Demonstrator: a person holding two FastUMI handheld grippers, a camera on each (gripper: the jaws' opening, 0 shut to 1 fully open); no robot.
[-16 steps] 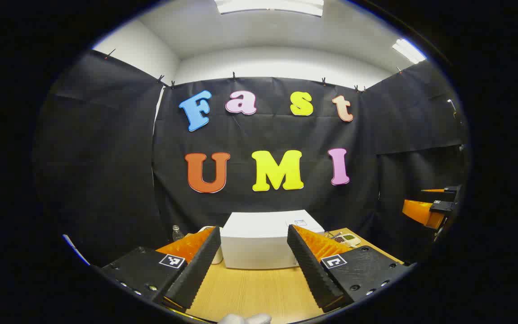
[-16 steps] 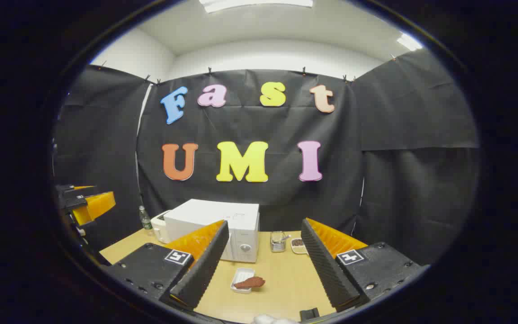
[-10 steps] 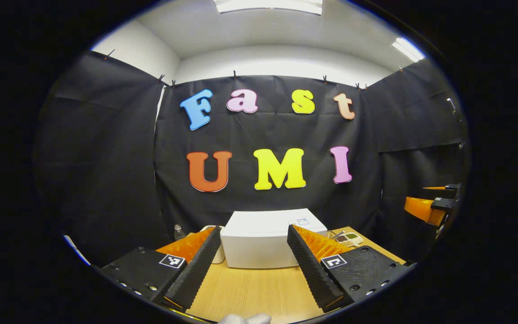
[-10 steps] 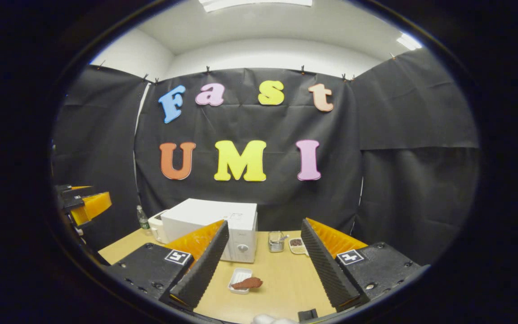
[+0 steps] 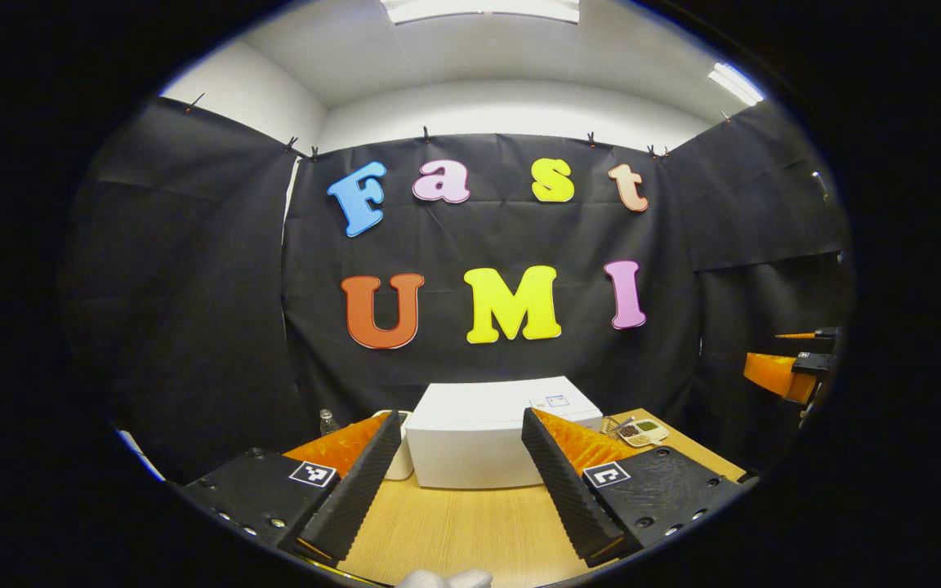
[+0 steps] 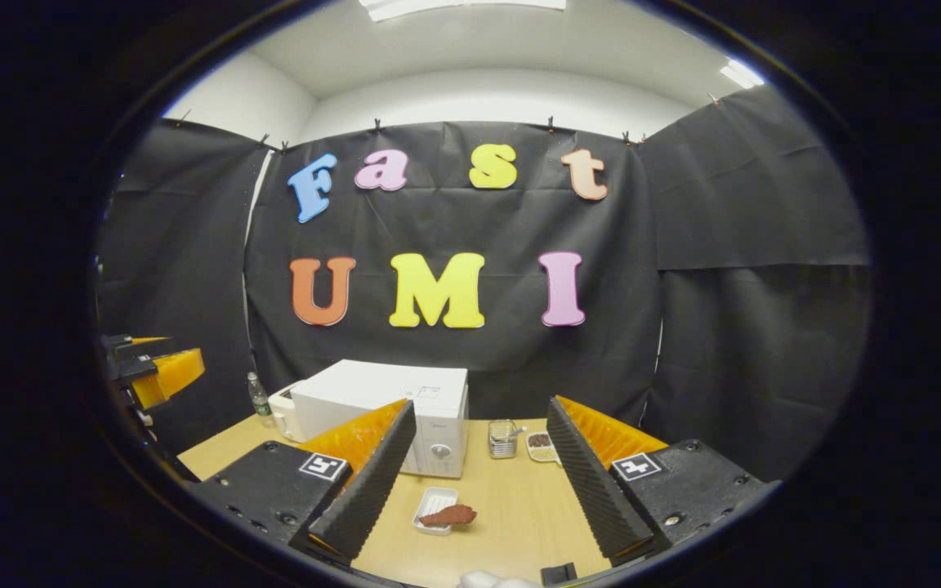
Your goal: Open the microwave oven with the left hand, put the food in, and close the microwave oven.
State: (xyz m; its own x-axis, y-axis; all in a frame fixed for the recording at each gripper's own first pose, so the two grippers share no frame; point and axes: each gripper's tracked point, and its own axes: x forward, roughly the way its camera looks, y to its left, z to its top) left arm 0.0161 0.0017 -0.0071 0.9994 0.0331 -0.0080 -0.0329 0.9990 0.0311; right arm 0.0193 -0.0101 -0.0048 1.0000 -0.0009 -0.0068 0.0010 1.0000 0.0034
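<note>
Jaws of the left gripper (image 5: 458,482) stand wide apart with nothing between them in the left gripper view, held above the wooden bench (image 5: 470,531). Straight ahead sits the white microwave oven (image 5: 495,437), seen from a plain white side, so its door is hidden from here. A white appliance (image 5: 399,461) peeks out at its left, mostly covered by a finger, with a small bottle (image 5: 326,421) beyond. To the right lies a small divided dish (image 5: 642,430). The right gripper (image 5: 793,367) shows at the far right edge, cut off.

Right gripper view: the right gripper (image 6: 479,482) also has its jaws spread, empty. Here the microwave oven (image 6: 389,408) shows its control panel with a round knob, door closed. In front of it on the bench (image 6: 519,514) lies a reddish-brown piece of food (image 6: 448,515) on a small white tray (image 6: 431,505), between the fingers and untouched. A metal-rimmed jar (image 6: 503,437) and a small dish (image 6: 541,443) stand to the right; their contents are hard to make out. The left gripper (image 6: 148,367) appears at the left edge.
</note>
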